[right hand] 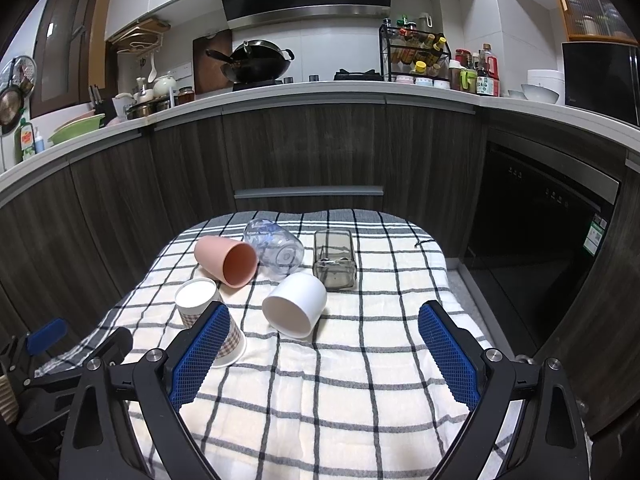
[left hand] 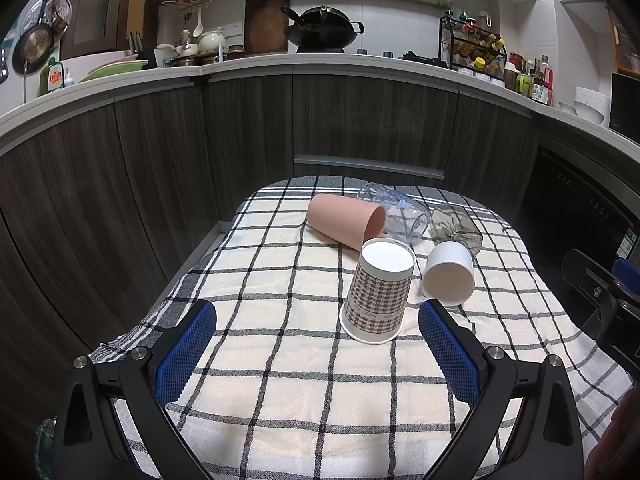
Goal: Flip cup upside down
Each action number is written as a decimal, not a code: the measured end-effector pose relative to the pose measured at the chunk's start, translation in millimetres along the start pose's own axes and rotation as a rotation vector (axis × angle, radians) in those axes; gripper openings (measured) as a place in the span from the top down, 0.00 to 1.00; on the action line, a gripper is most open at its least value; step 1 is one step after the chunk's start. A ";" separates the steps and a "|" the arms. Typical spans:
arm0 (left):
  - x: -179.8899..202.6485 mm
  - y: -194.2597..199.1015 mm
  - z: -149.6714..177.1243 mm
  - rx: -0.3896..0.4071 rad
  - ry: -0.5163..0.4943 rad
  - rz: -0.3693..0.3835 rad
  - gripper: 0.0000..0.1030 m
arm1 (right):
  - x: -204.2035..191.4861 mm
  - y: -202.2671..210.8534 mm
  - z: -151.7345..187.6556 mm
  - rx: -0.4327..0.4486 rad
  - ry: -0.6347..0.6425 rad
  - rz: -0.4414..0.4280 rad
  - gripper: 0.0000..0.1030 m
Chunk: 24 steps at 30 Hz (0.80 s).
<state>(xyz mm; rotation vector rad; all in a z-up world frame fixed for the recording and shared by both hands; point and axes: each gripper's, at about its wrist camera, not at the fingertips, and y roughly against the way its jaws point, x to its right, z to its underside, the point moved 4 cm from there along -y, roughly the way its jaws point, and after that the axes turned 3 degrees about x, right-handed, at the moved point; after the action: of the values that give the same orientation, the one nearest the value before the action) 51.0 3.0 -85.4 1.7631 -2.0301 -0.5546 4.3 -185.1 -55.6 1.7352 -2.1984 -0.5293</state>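
Both grippers, left (left hand: 318,320) and right (right hand: 320,326), hang wide open and empty above the checked cloth (left hand: 280,392). Just ahead the paper cup (left hand: 379,292) stands upside down; the white cup (right hand: 295,305), pink cup (right hand: 226,260) and two glasses lie tipped.

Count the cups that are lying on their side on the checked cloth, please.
4: the pink cup at the left, the clear patterned cup beside it, the smoky square glass at the right, the white cup nearest. The houndstooth paper cup stands inverted.
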 end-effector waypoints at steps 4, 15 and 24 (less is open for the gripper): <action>0.1 0.1 0.4 -0.001 0.001 0.000 0.00 | -0.3 0.0 1.2 -0.003 -0.001 0.000 0.07; 1.9 0.6 1.9 -0.001 0.005 -0.005 0.00 | -0.5 -1.8 2.4 -0.006 -0.003 0.001 0.07; 1.1 -1.7 4.0 -0.019 0.024 -0.012 0.00 | -0.4 -1.9 2.8 -0.007 -0.004 0.002 0.07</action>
<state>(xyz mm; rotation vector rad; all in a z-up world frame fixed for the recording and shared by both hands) 50.1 1.8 -89.6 1.7633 -1.9929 -0.5525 4.8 -184.9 -58.9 1.7301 -2.1983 -0.5398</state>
